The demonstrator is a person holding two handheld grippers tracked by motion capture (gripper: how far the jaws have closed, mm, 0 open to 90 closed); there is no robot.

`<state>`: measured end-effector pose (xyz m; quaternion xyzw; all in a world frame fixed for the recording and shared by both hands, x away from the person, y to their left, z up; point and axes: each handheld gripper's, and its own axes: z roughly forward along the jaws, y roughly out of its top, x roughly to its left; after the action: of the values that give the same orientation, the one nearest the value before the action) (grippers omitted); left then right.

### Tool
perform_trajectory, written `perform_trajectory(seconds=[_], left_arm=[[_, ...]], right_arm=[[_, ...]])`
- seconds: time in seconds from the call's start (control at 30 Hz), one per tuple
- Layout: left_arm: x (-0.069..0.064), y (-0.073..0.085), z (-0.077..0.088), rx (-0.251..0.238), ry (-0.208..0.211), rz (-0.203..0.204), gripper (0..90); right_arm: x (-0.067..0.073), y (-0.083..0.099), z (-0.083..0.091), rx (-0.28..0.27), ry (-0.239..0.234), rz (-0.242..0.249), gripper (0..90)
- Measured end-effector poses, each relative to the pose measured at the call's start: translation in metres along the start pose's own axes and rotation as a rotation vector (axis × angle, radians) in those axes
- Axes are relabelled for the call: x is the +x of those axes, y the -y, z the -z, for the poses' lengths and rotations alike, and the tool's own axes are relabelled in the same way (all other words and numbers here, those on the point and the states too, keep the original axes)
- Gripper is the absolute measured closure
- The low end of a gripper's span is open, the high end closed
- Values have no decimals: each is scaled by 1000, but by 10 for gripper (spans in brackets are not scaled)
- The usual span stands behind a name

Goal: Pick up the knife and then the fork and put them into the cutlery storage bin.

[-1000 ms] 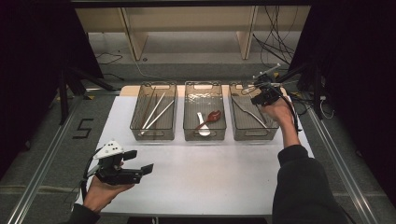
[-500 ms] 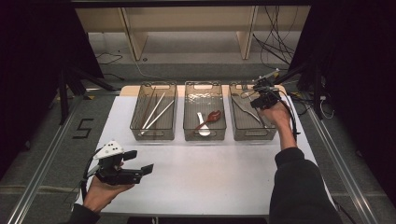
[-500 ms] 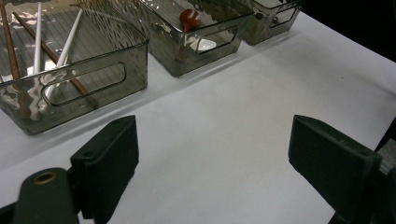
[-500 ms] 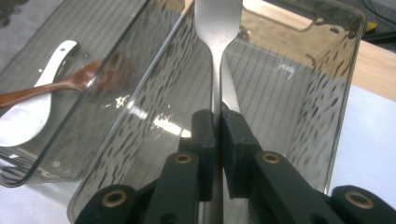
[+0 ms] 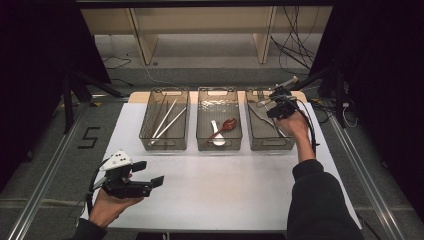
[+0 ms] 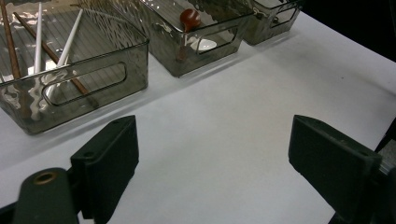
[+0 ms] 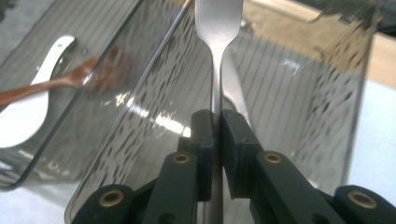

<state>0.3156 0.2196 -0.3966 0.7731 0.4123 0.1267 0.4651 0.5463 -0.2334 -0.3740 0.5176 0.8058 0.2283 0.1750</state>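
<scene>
My right gripper (image 5: pixel 274 106) hovers over the far end of the right clear bin (image 5: pixel 270 146). It is shut on the thin handle of a metal utensil (image 7: pixel 218 28), which runs straight up between the pads in the right gripper view. Its jaws have just been opening slightly, with the handle still between them. Another metal utensil (image 5: pixel 262 117) lies in that bin. My left gripper (image 5: pixel 149 173) rests low over the table's near left part, open, with bare white tabletop between its jaws (image 6: pixel 212 163).
The middle bin (image 5: pixel 218 146) holds a white spoon (image 5: pixel 215 135) and a reddish-brown spoon (image 5: pixel 227 125). The left bin (image 5: pixel 162 146) holds several chopsticks (image 5: pixel 167 120). White tabletop (image 5: pixel 225 185) stretches in front of the bins. Cables lie on the floor behind.
The right hand has shifted a little over the right bin, still carrying the utensil. The left hand has stayed where it was.
</scene>
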Motion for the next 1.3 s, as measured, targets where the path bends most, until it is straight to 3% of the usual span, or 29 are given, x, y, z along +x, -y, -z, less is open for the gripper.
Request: perform_trajectory(seconds=[0.1, 0.23, 0.37, 0.63, 0.8, 0.93, 1.07, 1.3], left_arm=[[0, 0, 0, 0, 0, 0, 155], [0, 0, 0, 2, 1, 1, 156], [0, 0, 0, -3, -1, 2, 155], [0, 0, 0, -4, -2, 3, 155], [0, 0, 0, -1, -1, 3, 155], [0, 0, 0, -7, 2, 8, 155], [1, 0, 0, -13, 7, 15, 155], [1, 0, 0, -17, 10, 21, 155]], right_arm=[[0, 1, -2, 9, -13, -16, 699], [2, 0, 3, 12, -15, 8, 625], [4, 2, 10, -8, -32, 0, 544], [11, 19, 31, -101, -106, -25, 436], [20, 37, 46, -184, -180, -44, 392], [32, 51, 58, -224, -193, -11, 354], [42, 68, 71, -279, -227, -20, 345], [52, 88, 77, -301, -261, -8, 326]])
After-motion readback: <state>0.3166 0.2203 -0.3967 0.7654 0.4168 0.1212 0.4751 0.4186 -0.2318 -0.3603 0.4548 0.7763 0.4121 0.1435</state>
